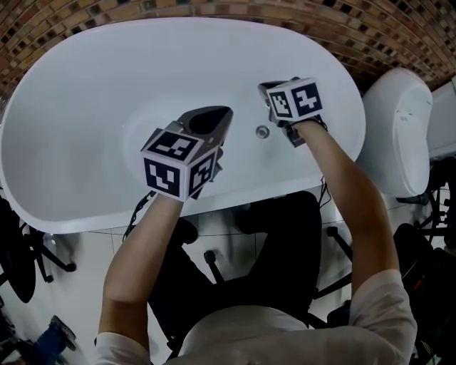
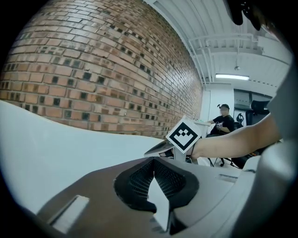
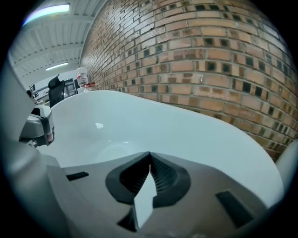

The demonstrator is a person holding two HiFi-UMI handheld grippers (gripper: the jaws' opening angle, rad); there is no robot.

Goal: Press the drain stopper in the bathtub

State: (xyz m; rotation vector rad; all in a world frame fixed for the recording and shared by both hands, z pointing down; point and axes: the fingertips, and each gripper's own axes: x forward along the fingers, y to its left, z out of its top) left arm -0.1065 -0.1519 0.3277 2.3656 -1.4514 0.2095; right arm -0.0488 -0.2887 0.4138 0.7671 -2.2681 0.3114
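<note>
Looking down into a white oval bathtub (image 1: 85, 93) set against a brick wall (image 1: 214, 8). Above the basin, both shut tip to tip and gripping nothing: left hand-held gripper (image 2: 153, 160) near the middle, right hand-held gripper (image 3: 149, 154) toward the right end. Between the two, on the near inner slope and touched by neither, a small round metal drain stopper (image 1: 263, 131).

brick wall (image 3: 209, 56) | white ceiling (image 2: 205, 28), lit strip light (image 2: 232, 76) | pale tiled floor (image 1: 85, 249) | black chair bases (image 1: 53, 258)
</note>
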